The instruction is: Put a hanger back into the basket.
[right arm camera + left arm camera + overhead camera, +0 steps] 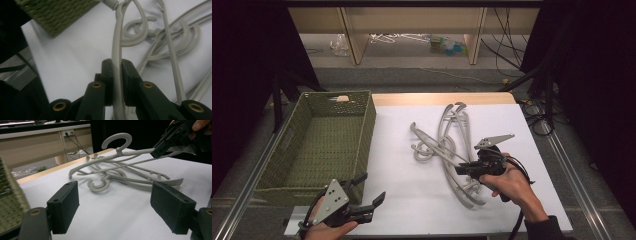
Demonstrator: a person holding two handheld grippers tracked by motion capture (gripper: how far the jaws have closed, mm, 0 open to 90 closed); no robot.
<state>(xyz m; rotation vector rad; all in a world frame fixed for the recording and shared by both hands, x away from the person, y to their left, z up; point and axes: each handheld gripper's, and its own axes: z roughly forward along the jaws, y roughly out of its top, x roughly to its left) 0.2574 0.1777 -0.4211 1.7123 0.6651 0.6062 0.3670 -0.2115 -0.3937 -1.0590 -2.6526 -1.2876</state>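
A dim workroom with dark drapes at both sides, pale shelving and loose cables on the floor behind, frames a desk (412,210) covered in white. On it, right of centre, lies a tangle of grey plastic hangers (447,150), hooks and arms interlocked. The right hand-held gripper (467,169) is pressed together on the arm of one hanger (117,50); its own view shows the grey bar pinched between the two black pads, and the left gripper view shows that hanger raised above the heap. The step in hand looks like pulling one hanger free. The next move probably calls for lifting slowly and teasing its hook out of the others, since they may drag along. A green woven basket (364,135), seemingly empty, stands at the desk's left and looks the likely destination. The left hand-held gripper (367,197) hovers near the front edge beside the basket, jaws spread wide and holding nothing. No brand, label or writing can be read anywhere.
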